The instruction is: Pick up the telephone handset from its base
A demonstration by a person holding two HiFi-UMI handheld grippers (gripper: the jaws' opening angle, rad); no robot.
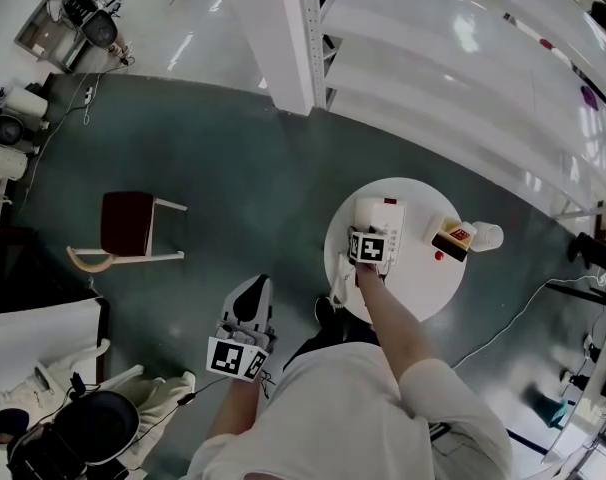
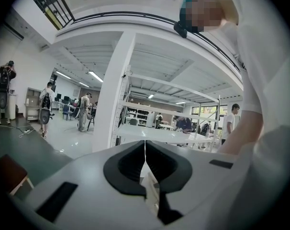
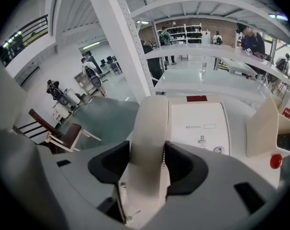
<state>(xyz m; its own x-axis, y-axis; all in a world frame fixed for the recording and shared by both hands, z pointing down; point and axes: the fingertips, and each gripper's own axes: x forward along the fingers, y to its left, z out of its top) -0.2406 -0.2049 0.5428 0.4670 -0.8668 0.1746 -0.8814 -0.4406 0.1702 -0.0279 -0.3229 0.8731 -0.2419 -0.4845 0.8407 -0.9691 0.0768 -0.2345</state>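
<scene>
So the right gripper (image 3: 150,163) has its two dark pads clamped on either side of the cream telephone handset (image 3: 152,123), gripping it around the middle of its length, and the handset runs straight away from the jaws. It's lying along the left side of the phone base (image 3: 205,123), in its cradle as far as the right gripper view shows, with the keypad panel and a small red strip at the top of the base just to its right. The base sits on a small round white table (image 1: 423,290), and beside it on the right there's a little box with a red label (image 1: 451,237) and a small red dot of something (image 1: 440,256) on the tabletop, too small to make out. The left gripper (image 2: 145,163) is well off to the left over the dark green floor (image 1: 233,168), jaws pressed together with nothing in them. Further out there's a wooden chair with a dark red seat (image 1: 129,226), a white pillar (image 1: 273,28) and white shelving (image 1: 463,78).
</scene>
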